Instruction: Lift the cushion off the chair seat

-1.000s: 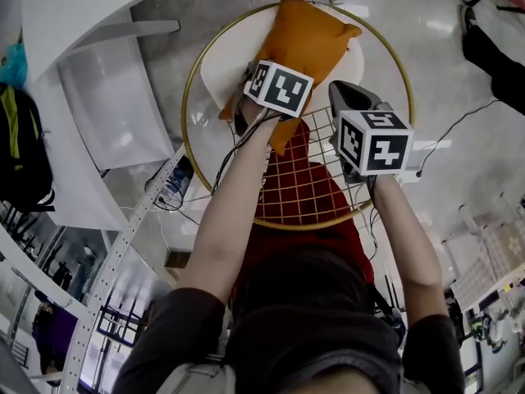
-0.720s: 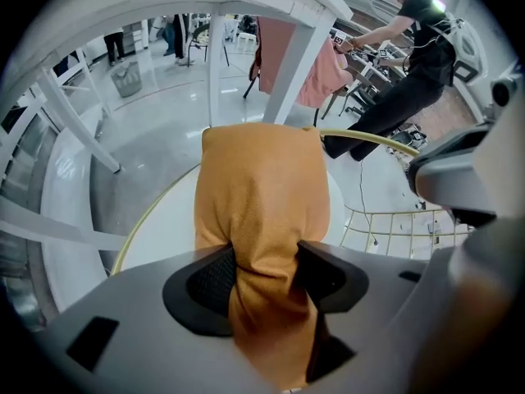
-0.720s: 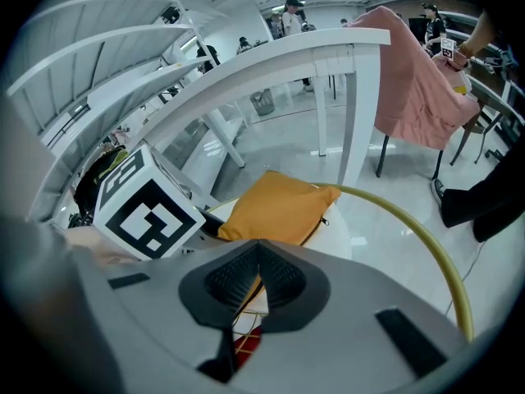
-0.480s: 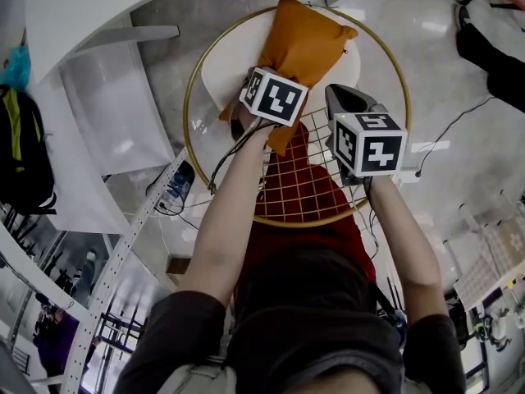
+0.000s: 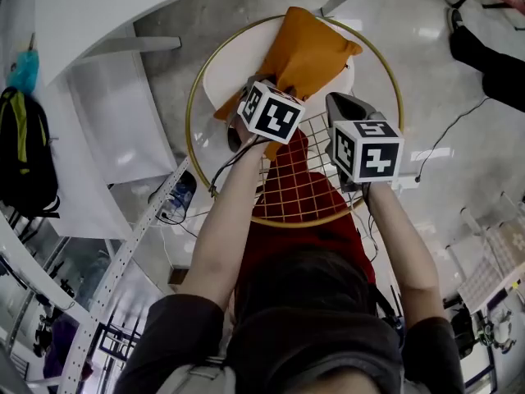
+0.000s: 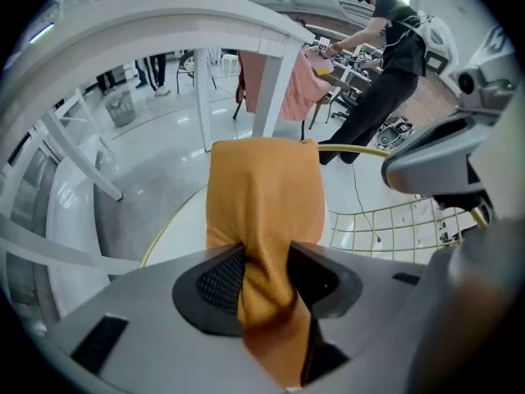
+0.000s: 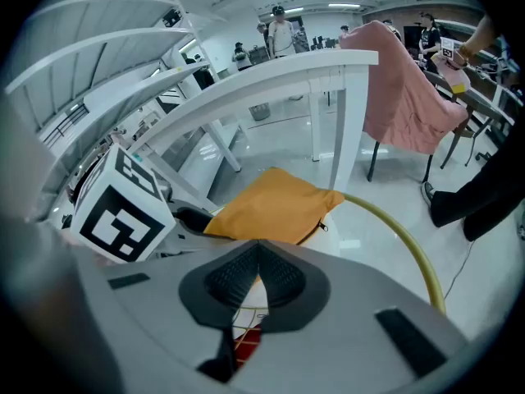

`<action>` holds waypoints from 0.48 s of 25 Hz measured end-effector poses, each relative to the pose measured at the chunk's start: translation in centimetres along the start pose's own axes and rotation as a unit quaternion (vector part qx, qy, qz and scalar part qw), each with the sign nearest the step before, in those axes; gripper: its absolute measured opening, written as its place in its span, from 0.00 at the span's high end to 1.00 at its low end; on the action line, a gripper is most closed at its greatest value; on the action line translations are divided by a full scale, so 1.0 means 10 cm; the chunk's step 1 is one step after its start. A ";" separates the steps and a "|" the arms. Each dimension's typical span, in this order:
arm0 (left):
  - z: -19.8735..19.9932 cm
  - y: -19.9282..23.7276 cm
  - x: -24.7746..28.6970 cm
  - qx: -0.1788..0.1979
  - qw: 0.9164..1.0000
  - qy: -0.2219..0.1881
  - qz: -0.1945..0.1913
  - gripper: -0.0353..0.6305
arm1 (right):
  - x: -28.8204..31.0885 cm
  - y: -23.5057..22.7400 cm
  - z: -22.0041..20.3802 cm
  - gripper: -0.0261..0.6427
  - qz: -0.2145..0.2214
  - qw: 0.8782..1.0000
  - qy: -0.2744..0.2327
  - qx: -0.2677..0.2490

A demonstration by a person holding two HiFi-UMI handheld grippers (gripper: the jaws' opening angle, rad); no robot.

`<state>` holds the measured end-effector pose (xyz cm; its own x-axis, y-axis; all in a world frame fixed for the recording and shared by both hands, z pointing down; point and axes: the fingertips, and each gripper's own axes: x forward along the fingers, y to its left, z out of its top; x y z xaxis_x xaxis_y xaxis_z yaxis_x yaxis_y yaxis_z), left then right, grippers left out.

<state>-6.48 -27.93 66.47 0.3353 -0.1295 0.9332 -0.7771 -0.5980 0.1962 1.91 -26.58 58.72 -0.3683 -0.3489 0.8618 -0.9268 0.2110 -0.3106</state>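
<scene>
An orange cushion [image 5: 310, 49] lies on the white round seat [image 5: 228, 66] of a chair with a gold ring frame [image 5: 190, 115] and a wire-grid back [image 5: 297, 194]. My left gripper [image 5: 253, 97] holds the cushion's near edge. Its jaws are closing, and in the left gripper view the cushion [image 6: 264, 194] is bunched between the pads, where the left gripper [image 6: 264, 279] pinches a fold. The near end is raised; the far end still rests on the seat. My right gripper [image 5: 344, 109] hovers beside it over the chair back, shut, with nothing in it. From the right gripper [image 7: 258, 284] the cushion [image 7: 275, 208] lies ahead.
A white curved table [image 5: 107, 113] stands left of the chair, with a black backpack [image 5: 25, 154] beyond it. Cables run across the glossy floor. A person in black [image 6: 385, 64] stands further back, and a pink cloth [image 7: 410, 89] hangs over another chair.
The left gripper has closed on the cushion's near edge and risen a little, bunching the fabric and lifting that end. The right gripper has stayed where it was.
</scene>
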 end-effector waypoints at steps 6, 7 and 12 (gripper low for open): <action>0.15 -0.12 -0.25 0.008 0.999 -0.047 -0.002 0.68 | -0.23 -0.06 0.04 0.93 -0.016 0.999 -0.032 0.015; 0.18 -0.14 -0.30 0.009 0.999 -0.054 -0.001 0.68 | -0.28 -0.07 0.04 0.93 -0.018 0.999 -0.038 0.018; 0.42 -0.19 -0.52 0.017 0.995 -0.095 0.006 0.68 | -0.49 -0.13 0.17 0.93 -0.021 0.997 -0.071 0.029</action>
<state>-4.50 -29.46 59.92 0.4238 -0.2828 0.8605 -0.7640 -0.6219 0.1718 4.85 -26.67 54.21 -0.3328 -0.4830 0.8099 -0.9425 0.1423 -0.3024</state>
